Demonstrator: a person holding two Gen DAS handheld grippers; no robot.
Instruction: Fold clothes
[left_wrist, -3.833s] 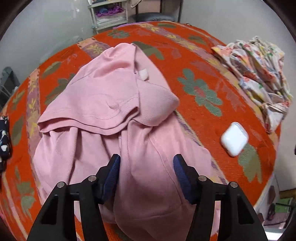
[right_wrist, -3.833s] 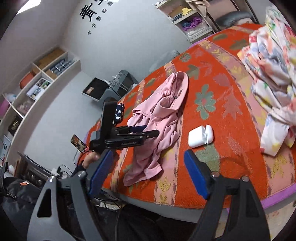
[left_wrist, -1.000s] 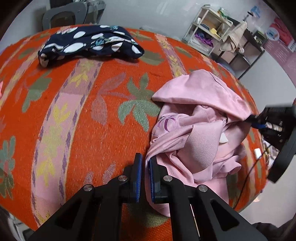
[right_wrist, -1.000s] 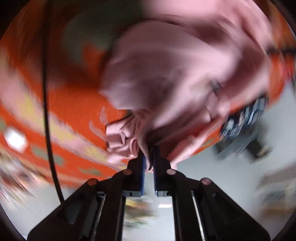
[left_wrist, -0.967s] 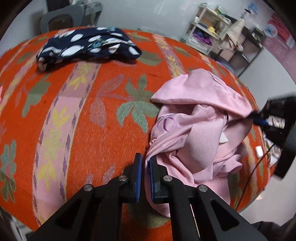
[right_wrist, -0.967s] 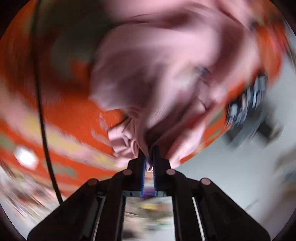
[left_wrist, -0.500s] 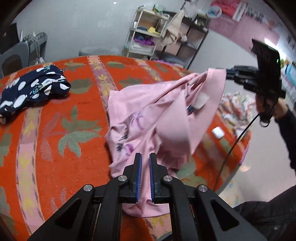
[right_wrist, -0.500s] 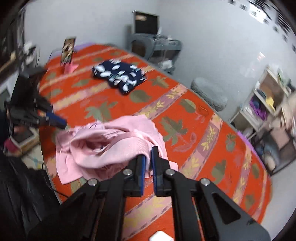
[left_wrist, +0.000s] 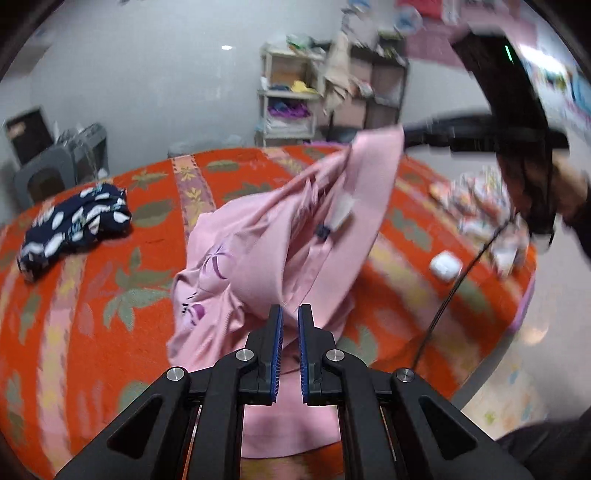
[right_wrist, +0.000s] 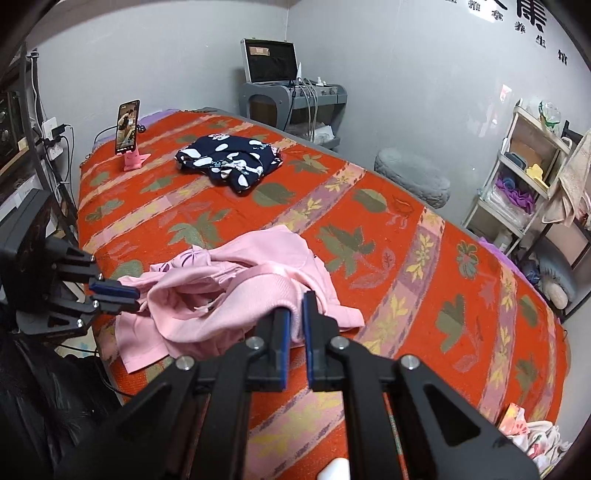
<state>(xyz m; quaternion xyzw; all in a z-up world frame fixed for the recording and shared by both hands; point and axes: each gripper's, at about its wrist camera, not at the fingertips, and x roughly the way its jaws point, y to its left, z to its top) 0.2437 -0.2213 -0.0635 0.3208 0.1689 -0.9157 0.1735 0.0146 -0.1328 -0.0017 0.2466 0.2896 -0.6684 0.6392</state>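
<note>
A pink shirt (left_wrist: 280, 236) hangs bunched between my two grippers above the orange patterned bed (left_wrist: 92, 295). My left gripper (left_wrist: 289, 314) is shut on its lower edge. My right gripper (right_wrist: 295, 301) is shut on another edge of the pink shirt (right_wrist: 221, 291), held higher; it shows in the left wrist view (left_wrist: 404, 138) at the upper right. The left gripper shows in the right wrist view (right_wrist: 135, 299) at the left, shut on the cloth. The shirt's lower part still rests on the bed.
A navy spotted garment (left_wrist: 74, 225) lies at the bed's far side, also in the right wrist view (right_wrist: 229, 158). A white earbud case (left_wrist: 445, 266) and a floral garment (left_wrist: 480, 199) lie to the right. A phone on a pink stand (right_wrist: 129, 133) stands at the bed's corner. Shelves (right_wrist: 532, 173) line the wall.
Both grippers have closed on the pink shirt and lifted it off the bed. In the last half second the right gripper has risen and pulled the shirt further out.
</note>
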